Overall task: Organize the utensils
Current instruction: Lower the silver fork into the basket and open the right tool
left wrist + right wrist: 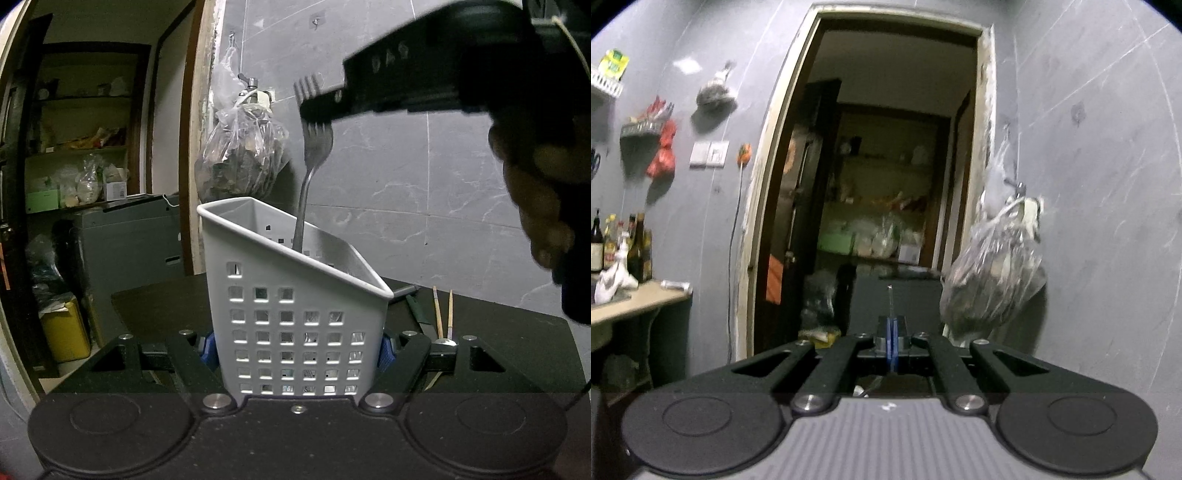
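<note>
The left gripper (297,347) clamps the caddy (295,314) upright. The right gripper (319,107), at 1 o'clock, pinches the fork (308,177), handle inside the caddy. The operator should lower it vertically, then release.

the utensil holder (295,317) stands on the table (517,354), clamped between the left gripper (295,350) fingers. a fork (312,173) stands in it, tines up, leaning toward 1 o'clock. chopsticks (443,314) lie on the table at 3 o'clock. the right gripper (317,107) grips another fork (306,85) above.
</note>
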A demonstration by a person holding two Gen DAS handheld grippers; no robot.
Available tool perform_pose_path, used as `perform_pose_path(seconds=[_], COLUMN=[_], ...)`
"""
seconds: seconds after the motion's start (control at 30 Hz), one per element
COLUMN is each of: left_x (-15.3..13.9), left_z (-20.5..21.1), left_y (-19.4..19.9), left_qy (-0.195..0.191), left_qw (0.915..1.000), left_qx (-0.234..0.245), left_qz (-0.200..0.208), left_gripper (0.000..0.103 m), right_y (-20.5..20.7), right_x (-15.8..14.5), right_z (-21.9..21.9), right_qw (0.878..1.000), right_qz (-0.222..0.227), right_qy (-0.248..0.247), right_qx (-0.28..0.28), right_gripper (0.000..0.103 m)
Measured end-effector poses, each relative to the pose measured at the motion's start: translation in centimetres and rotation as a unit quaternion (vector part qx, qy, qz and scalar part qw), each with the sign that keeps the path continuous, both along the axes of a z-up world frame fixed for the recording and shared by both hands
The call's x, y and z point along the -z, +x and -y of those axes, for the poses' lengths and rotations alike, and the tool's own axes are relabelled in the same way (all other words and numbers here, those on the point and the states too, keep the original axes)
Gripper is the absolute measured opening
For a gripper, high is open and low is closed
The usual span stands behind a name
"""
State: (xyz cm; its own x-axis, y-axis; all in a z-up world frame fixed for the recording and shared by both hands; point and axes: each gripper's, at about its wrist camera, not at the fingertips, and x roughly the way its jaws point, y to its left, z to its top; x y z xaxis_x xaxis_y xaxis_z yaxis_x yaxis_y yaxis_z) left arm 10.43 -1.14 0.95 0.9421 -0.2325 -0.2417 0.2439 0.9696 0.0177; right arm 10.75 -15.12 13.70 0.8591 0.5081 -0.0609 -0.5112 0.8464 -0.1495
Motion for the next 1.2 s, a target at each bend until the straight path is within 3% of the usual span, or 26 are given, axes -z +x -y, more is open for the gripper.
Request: perform_pose_path(seconds=[0.3,1.2], left_x=[0.0,0.0], left_z=[0.0,0.1], left_y=[0.0,-0.1], left_qy=[0.000,0.002], left_qw=[1.0000,1.0000], left_qx=[0.000,0.000], left_qz=[0.000,0.001], left_gripper=[0.076,0.076], right_y=[0.6,1.1], right_x=[2.1,4.4], right_z=[-0.1,-0.2], right_qw=[0.999,0.998], right_qz=[-0.030,-0.058], right_qy=[-0.013,-0.034], right_qx=[0.000,-0.004], right_gripper=[0.002,0.002])
